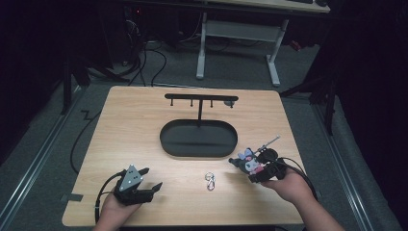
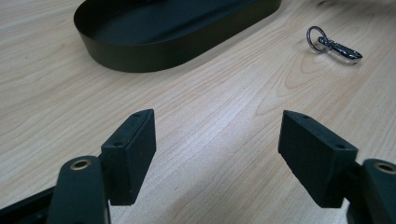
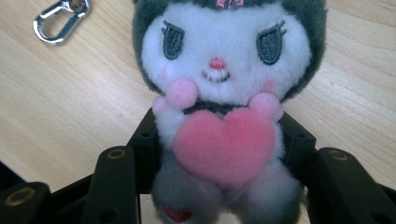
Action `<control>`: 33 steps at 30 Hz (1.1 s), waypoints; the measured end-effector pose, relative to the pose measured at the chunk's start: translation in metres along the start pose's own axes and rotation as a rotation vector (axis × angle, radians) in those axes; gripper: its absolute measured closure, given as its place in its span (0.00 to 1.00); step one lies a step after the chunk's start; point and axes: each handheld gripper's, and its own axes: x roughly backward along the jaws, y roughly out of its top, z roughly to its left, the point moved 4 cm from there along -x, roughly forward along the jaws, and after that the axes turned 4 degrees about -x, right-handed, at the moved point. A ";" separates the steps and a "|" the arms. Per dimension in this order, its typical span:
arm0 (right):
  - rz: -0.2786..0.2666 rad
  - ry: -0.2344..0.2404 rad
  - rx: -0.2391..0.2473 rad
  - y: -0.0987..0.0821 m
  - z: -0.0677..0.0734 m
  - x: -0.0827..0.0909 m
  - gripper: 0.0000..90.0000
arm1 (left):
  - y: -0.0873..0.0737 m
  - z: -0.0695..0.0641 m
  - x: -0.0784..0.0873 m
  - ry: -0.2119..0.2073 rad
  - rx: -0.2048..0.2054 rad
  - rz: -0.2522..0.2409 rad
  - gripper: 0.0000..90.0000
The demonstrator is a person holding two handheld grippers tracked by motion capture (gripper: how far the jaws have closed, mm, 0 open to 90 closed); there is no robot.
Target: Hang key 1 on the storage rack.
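Table [image 1: 144, 120]: light wood-grain top, rectangular with rounded corners, lit against a dark room.
Floor: grey carpet around the table; black cables [image 1: 149, 57] trail across it behind the far edge.
Background: white legs of a second desk [image 1: 238, 33] stand beyond the table.
Tray stand [image 1: 198, 139]: black oval tray at the table centre, with an upright post and a crossbar of small hooks at its far side.
Snap hook [image 1: 210, 181]: silver metal clip with ring, lying flat on the bare wood, nearer the person than the tray, between the two grippers.
Plush toy [image 3: 219, 84]: grey-and-white figure holding a pink heart, at the table's right side.
Right gripper [image 3: 219, 154]: jaws clamped on the plush toy's body, both pads pressed into it.
Left gripper [image 2: 217, 154]: jaws wide apart, nothing between them, over bare wood at the near left.
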 end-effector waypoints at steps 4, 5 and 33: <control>0.006 0.000 -0.004 0.002 -0.001 0.003 0.52 | 0.001 0.000 -0.004 0.000 -0.003 0.006 0.32; 0.002 0.000 -0.005 0.003 -0.002 0.005 0.52 | 0.001 -0.001 -0.004 0.000 -0.006 0.009 0.32; -0.088 0.024 -0.042 0.055 0.001 0.057 0.53 | 0.001 -0.002 -0.004 -0.019 -0.020 0.001 0.32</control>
